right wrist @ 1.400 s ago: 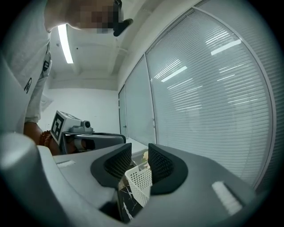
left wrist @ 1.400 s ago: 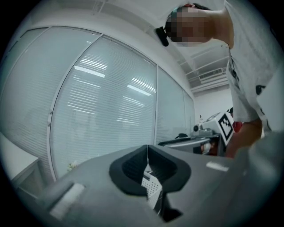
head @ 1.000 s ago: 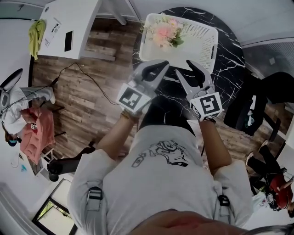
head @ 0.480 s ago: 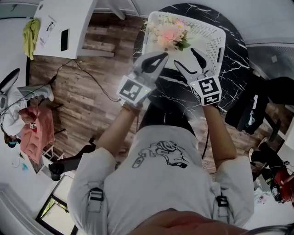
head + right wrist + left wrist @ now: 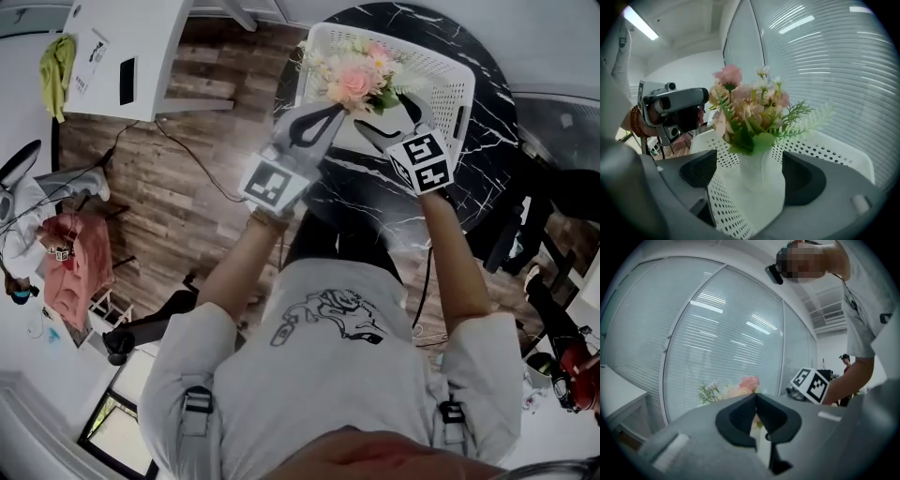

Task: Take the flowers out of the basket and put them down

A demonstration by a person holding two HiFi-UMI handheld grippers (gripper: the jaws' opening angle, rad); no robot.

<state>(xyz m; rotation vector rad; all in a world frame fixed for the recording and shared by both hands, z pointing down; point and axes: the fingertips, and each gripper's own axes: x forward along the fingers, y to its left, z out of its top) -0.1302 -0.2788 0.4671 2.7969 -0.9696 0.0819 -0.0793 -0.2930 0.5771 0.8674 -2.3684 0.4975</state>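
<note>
Flowers point(image 5: 750, 112) in vase point(image 5: 757, 183) stand upright in basket point(image 5: 825, 150), blooms up. Right gripper point(image 5: 750, 169) jaws have just been opening, released around vase. Left gripper point(image 5: 757, 397) jaws clenched, empty. Vase bottom hard to make out.

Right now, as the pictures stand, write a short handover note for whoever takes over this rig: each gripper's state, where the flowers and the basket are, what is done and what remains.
Left gripper: jaws shut, nothing in them, at the near side of the basket.
Right gripper: jaws have just been opening and stand wide apart, one on each side of the white vase, pads not touching it.
Flowers: upright in the vase, inside the basket on the black marble table.
Done: the approach only; nothing is gripped or lifted.
Left: close on the vase, lift it out, put it down, probably on the table.
</note>
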